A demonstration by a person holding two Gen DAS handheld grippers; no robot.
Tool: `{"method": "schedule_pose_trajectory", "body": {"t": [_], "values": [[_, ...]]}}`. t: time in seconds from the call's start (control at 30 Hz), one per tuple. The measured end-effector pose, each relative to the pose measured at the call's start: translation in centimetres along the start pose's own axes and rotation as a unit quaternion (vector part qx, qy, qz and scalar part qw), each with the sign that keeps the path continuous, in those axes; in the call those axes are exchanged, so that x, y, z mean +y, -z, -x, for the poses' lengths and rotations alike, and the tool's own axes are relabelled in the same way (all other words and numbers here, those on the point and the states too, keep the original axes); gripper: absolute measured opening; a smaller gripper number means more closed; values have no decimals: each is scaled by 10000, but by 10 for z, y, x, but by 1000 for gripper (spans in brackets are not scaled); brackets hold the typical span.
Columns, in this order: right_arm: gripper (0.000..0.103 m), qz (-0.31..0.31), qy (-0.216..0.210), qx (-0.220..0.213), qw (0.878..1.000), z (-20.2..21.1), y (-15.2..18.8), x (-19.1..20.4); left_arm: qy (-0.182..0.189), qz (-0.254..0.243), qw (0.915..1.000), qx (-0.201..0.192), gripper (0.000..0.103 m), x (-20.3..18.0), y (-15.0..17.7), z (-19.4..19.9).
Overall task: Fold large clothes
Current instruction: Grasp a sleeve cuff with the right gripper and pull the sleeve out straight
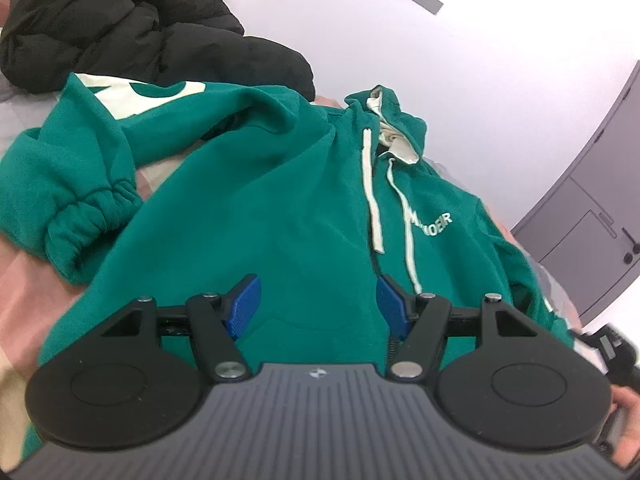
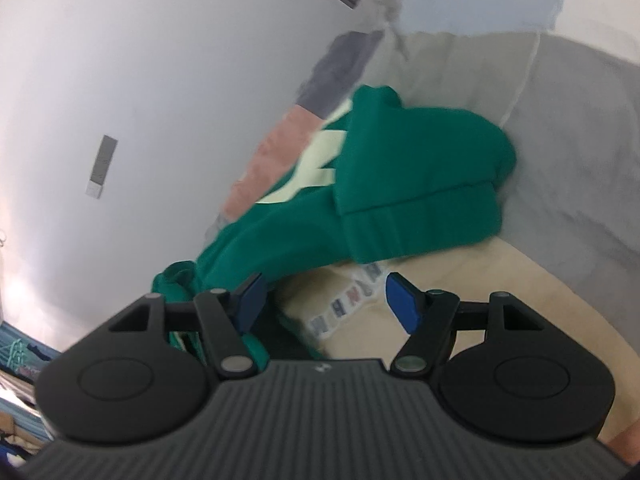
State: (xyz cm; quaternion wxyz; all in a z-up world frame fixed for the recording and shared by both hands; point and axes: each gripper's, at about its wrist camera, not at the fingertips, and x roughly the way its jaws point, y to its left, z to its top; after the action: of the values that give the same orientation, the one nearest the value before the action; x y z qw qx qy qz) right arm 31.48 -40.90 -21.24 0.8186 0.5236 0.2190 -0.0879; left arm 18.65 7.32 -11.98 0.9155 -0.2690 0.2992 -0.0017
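Lying front-up across the patchwork bedspread [image 1: 24, 276] is a large green fleece hoodie [image 1: 280, 208], one elastic-cuffed sleeve [image 1: 76, 184] bunched at its left side, white drawstrings [image 1: 372, 196] running down from the cream-lined hood [image 1: 394, 128]. A black puffer jacket [image 1: 132, 28] is heaped behind it against the white wall [image 1: 500, 60]. Over the hoodie's lower front, the left gripper [image 1: 318, 306] has its blue pads [image 1: 244, 306] spread apart, holding nothing. Further right, the right gripper [image 2: 322, 304] is likewise spread and holds nothing, over a beige patch of bedding [image 2: 460, 280] just beside the hoodie's folded green hem [image 2: 416, 200].
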Motion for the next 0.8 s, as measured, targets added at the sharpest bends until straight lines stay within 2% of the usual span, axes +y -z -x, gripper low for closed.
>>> {"method": "schedule_pose_trajectory", "body": {"t": [0.1, 0.17, 0.4, 0.43, 0.5, 0.6, 0.7, 0.8], "values": [[69, -650, -46, 163, 9977, -12, 0, -25, 17, -49, 10000, 9, 69, -6, 2, -2], [69, -989, -12, 63, 9951, -18, -1, -35, 22, -86, 9999, 62, 69, -9, 4, -5], [67, -1094, -37, -575, 9923, -36, -10, -51, -27, -178, 9997, 176, 69, -10, 8, -19], [64, -1080, -63, -664, 9919, -36, -14, -53, -41, -174, 9997, 194, 69, -9, 9, -21], [37, -940, -187, -867, 9916, -33, -23, -54, -49, -155, 9996, 222, 69, -7, 10, -25], [27, -666, -393, -1149, 9904, -20, -44, -59, -89, -159, 9995, 270, 69, -4, 10, -33], [24, -548, -411, -1637, 9841, 0, -68, -68, -75, -94, 9993, 341, 69, -1, 10, -40], [24, -1004, -462, -2003, 9735, 17, -96, -88, -51, -153, 9992, 355, 69, -1, 9, -43]]}}
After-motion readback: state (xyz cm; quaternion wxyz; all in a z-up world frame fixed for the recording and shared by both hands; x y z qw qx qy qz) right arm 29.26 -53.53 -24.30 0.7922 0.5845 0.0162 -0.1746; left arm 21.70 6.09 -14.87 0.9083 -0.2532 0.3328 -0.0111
